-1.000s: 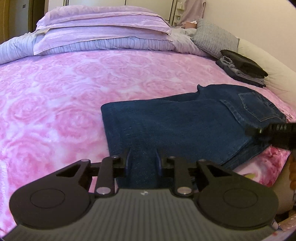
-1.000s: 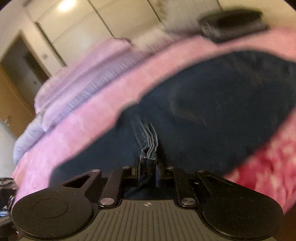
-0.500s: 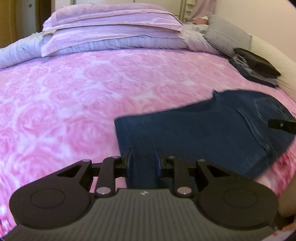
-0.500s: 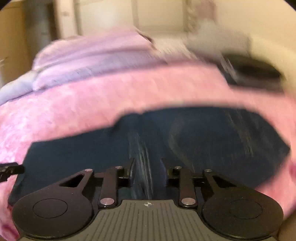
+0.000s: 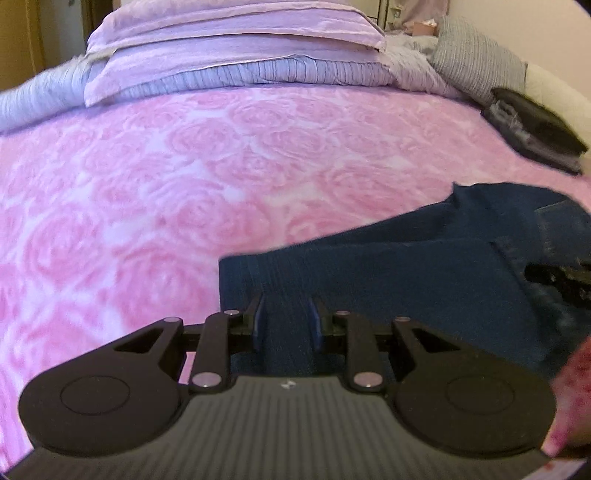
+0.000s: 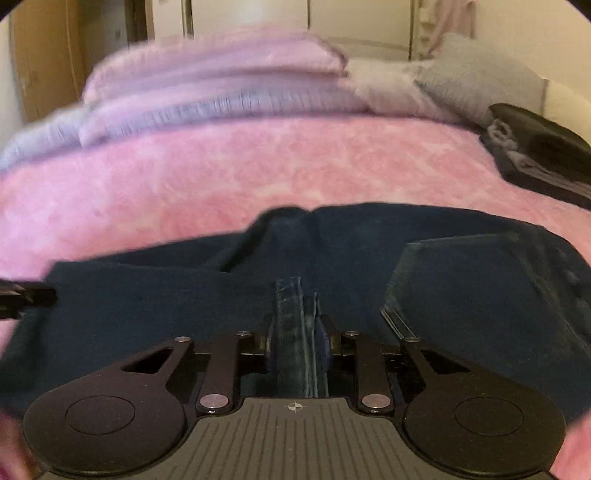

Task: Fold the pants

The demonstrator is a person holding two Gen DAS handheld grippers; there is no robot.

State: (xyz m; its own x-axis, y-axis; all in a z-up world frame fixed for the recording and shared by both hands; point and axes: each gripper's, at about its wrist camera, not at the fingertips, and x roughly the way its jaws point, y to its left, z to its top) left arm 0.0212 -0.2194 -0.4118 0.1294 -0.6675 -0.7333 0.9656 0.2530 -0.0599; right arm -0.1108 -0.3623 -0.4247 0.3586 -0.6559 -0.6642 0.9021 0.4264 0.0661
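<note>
Dark blue jeans lie folded on the pink rose-patterned bedspread, near its front right. My left gripper is shut on the jeans' near edge at the left end, with denim filling the gap between its pads. My right gripper is shut on a thick stitched fold of the jeans, left of the back pocket. Each tool shows in the other's view: the right gripper at the far right, the left gripper at the far left. The right wrist view is blurred.
Lilac pillows are stacked at the head of the bed, with a grey cushion to their right. A pile of folded dark clothes sits at the bed's right edge, beyond the jeans. Wardrobe doors stand behind the bed.
Both grippers swung with the jeans; the right view levelled out from a tilt. The jeans now sit further right in the left view, and the right gripper's fingers stand wider around a thicker fold.
</note>
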